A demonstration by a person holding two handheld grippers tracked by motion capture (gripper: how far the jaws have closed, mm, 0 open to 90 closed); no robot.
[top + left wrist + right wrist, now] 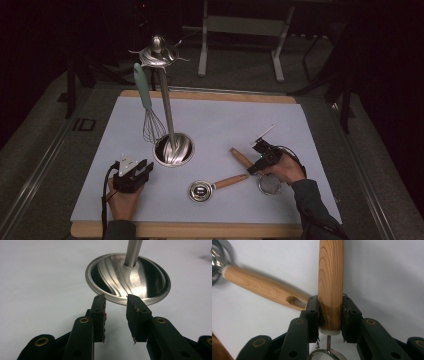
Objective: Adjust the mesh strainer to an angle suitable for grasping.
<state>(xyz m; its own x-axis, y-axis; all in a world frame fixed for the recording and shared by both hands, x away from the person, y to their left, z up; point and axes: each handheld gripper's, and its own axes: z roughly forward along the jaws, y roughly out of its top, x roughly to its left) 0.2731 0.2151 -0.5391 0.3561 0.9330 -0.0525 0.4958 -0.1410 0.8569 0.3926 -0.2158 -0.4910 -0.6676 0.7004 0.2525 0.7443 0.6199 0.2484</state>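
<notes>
While the right hand-held gripper (329,315) clamps one strainer (269,184), left hand-held gripper (116,315) wide, one whisk (151,120)

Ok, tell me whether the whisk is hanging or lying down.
Hanging: the whisk dangles by its green handle from the utensil stand, wires downward.

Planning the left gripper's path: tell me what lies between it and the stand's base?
Nothing: in the left gripper view, bare white mat separates the left gripper from the base.
</notes>
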